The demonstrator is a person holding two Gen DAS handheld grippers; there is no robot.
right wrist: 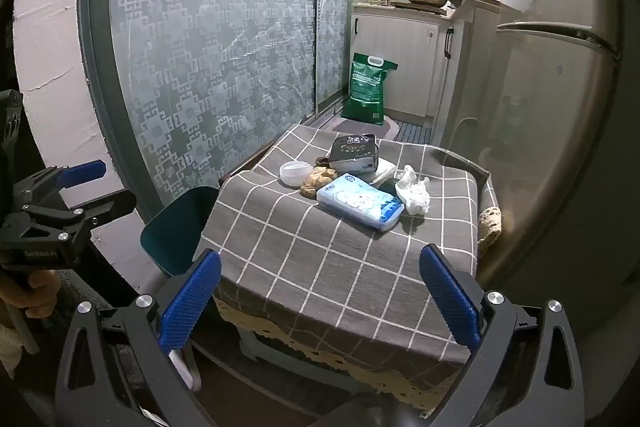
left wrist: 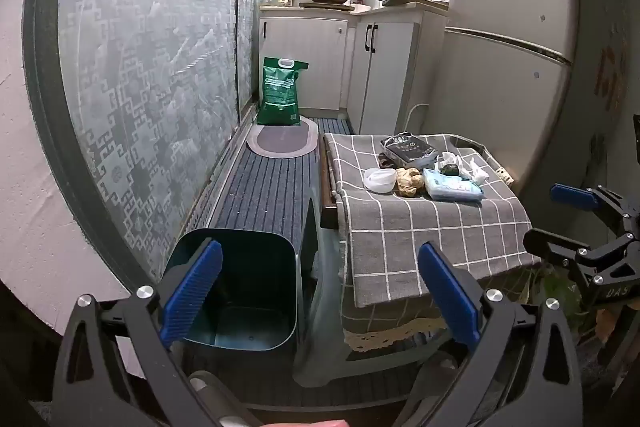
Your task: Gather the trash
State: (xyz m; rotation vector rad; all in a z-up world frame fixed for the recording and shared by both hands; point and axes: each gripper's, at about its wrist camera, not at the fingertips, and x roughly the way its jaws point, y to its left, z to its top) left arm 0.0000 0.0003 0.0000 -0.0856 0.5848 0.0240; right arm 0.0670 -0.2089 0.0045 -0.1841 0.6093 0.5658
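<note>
Both grippers empty, jaws spread wide, nothing between the pads; left gripper [left wrist: 320, 291] hangs over the open dark-teal bin [left wrist: 240, 291] on the floor, right gripper [right wrist: 320, 295] faces the low table under a grey checked cloth [right wrist: 320, 267]. Trash sits in a cluster on the far half of the table: crumpled white tissue [right wrist: 414, 193] at the right end, soft and near weightless, should crush under the pads, pinch it mid-wad; brownish crumpled lump [right wrist: 318, 181] beside a clear plastic lid [right wrist: 295, 171], the lump probably light and squashy, the lid thin, slippery, likely best taken by its rim; blue tissue pack [right wrist: 360, 201] and dark pouch [right wrist: 355, 149] look like soft film packs, may not be trash, cannot tell. A small dark object by the tissue [left wrist: 451, 169] is too small to identify. Left view shows the bin's empty inside and its place just left of the table; right view shows only a sliver of bin rim but gives the trash pile closer and clearer, plus the left gripper held in a hand [right wrist: 34, 287].
</note>
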